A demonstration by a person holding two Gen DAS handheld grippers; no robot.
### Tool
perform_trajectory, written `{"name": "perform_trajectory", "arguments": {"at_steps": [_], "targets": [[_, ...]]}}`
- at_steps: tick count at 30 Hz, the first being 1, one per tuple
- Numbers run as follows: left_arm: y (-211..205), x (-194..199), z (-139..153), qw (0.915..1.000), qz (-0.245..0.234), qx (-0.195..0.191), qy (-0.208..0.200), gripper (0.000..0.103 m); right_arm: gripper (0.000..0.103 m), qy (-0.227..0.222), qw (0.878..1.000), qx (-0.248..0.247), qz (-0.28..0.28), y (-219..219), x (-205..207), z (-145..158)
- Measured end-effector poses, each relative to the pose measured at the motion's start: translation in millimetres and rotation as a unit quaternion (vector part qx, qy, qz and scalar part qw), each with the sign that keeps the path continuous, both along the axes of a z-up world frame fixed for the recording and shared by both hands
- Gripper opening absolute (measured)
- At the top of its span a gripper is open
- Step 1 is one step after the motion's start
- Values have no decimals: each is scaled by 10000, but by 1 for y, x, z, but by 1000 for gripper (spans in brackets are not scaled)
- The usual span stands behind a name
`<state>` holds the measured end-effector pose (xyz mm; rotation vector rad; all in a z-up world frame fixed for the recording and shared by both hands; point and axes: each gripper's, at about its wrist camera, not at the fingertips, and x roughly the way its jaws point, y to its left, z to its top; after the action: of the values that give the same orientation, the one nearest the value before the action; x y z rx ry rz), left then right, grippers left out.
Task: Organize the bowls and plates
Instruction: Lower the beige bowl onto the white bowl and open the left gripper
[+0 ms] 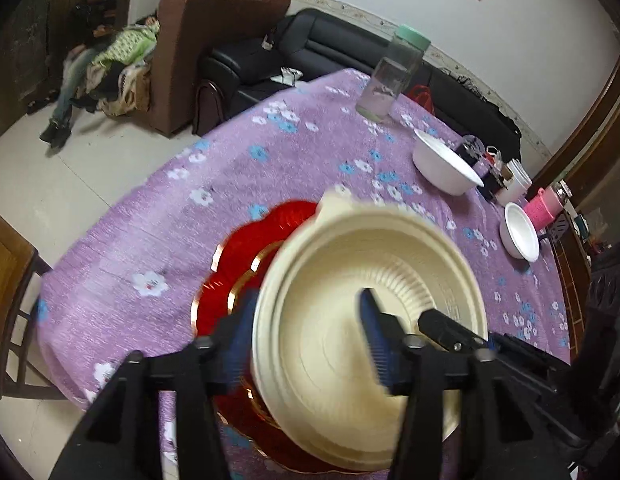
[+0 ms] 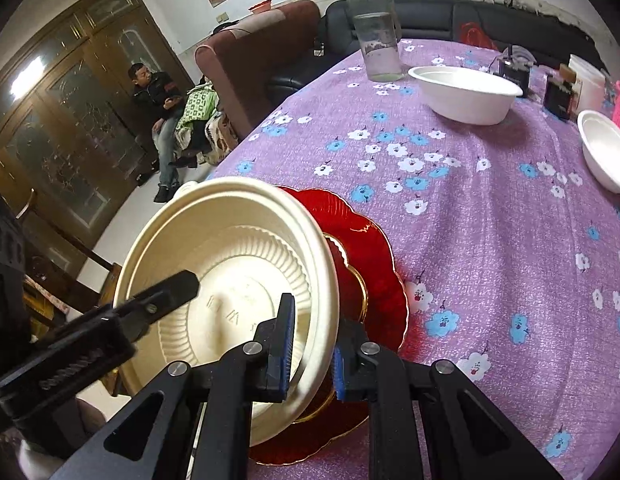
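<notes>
A cream ribbed bowl (image 1: pixel 349 320) is held tilted just above a red scalloped plate (image 1: pixel 246 248) with gold trim on the purple flowered tablecloth. My left gripper (image 1: pixel 306 340) is shut on the bowl's left rim, one finger inside, one outside. My right gripper (image 2: pixel 310 344) is shut on the bowl's (image 2: pixel 238 280) right rim, over the red plate (image 2: pixel 369 264). The right gripper's finger (image 1: pixel 449 328) shows in the left wrist view, and the left one (image 2: pixel 166 292) in the right wrist view. Two white bowls (image 2: pixel 465 92) (image 2: pixel 605 152) stand farther back.
A clear jar (image 2: pixel 377 40) with a green lid stands at the table's far edge. Small boxes, a white cup (image 2: pixel 589 80) and a pink basket (image 1: pixel 545 208) crowd the far right. Sofas and a seated person (image 2: pixel 158 112) are beyond the table; a wooden chair (image 1: pixel 10 280) is at left.
</notes>
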<state>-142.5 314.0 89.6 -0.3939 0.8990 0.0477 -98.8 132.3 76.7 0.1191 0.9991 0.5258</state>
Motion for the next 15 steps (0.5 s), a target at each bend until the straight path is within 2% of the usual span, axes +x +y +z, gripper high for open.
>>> {"name": "perform_trajectory", "arguments": {"at_steps": [1, 8, 12, 14, 15], "targets": [[2, -1, 2, 10000, 35, 5, -40, 66, 15, 3, 10000, -2, 26, 1, 0, 0], [21, -5, 10, 9992, 299, -162, -219, 66, 15, 77, 10000, 16, -13, 1, 4, -3], [24, -11, 19, 9985, 344, -176, -379, 68, 16, -49, 10000, 79, 4, 3, 0, 0], [22, -14, 24, 9983, 340, -134, -462, 70, 23, -162, 9999, 50, 33, 6, -3, 3], [21, -14, 26, 9981, 334, -117, -499, 70, 33, -230, 9997, 25, 22, 7, -4, 4]]}}
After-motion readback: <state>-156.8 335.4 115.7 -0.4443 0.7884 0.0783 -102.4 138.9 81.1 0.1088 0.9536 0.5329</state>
